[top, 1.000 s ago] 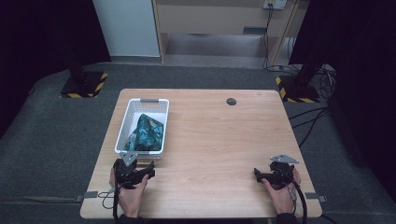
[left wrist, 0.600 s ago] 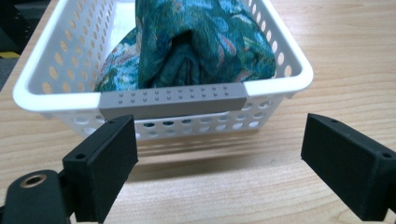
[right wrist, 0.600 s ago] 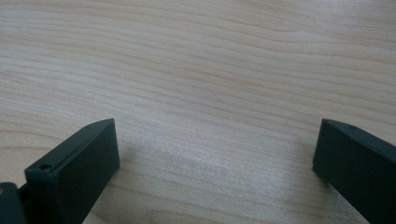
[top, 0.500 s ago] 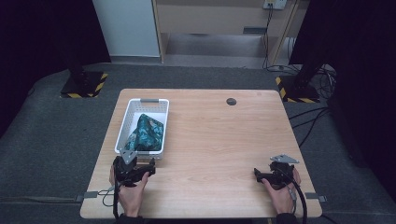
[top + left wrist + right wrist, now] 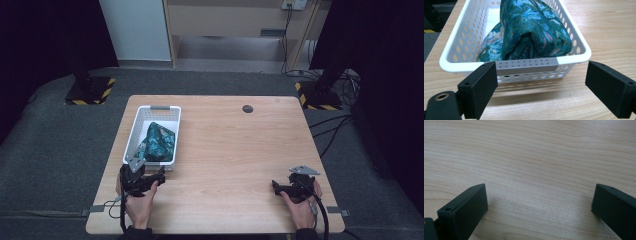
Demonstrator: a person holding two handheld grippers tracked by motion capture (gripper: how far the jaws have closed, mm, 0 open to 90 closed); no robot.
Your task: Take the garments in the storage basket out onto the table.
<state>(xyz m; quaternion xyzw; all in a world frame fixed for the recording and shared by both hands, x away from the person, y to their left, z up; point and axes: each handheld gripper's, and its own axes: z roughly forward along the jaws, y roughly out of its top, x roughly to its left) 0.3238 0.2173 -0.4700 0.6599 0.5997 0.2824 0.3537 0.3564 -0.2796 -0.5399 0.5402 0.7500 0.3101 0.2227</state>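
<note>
White basket (image 5: 579, 53) — one teal cloth (image 5: 534, 27) inside (bunched).

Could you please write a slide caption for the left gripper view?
Open left gripper facing a white perforated basket that holds a bundled teal patterned cloth.

Looks like a lab / recording studio, not a home. Plain wooden table (image 5: 240, 150) set alone on grey carpet floor (image 5: 55, 150), w/ dark curtains (image 5: 45, 40) closing off both sides. Two black stand bases w/ yellow-black hazard tape, left (image 5: 90, 91) and right (image 5: 322, 95) behind the table. Cables (image 5: 340, 127) trailing over floor at right, more running up to a wall socket (image 5: 294, 4) at back. Pale cabinet fronts (image 5: 235, 20) along rear wall. Sparse props: one white perforated basket (image 5: 150, 111) w/ folded teal cloth (image 5: 159, 142). Handheld rig w/ trailing cable (image 5: 320, 215) at near edge.
</note>
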